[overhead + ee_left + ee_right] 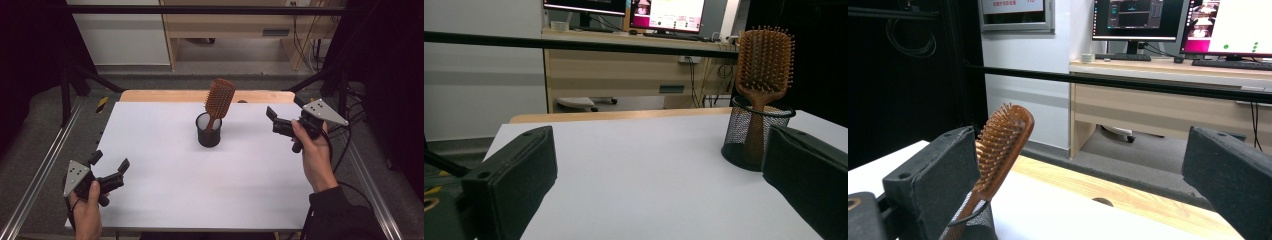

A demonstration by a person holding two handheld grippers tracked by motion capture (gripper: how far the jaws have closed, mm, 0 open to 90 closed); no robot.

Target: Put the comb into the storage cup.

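The hairbrush (219, 98) stands handle-down in the mesh cup (208, 131) at the middle of the tabletop (165, 170) — leaning a little. Both the left gripper (110, 161) and the right gripper (270, 115) have open, empty jaws; the right one is nearer, so it is better to close on the brush's neck and lift straight up, so the cup does not tip.

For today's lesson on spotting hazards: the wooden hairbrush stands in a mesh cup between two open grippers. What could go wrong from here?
1. The hairbrush leans handle-down in the mesh cup, its head high above the rim; a sideways pull could tip the light-looking cup.
2. The right gripper is close to the brush, and a careless move might knock it.
3. The left gripper sits far back near the table's front edge, so it probably cannot steady the cup in time.
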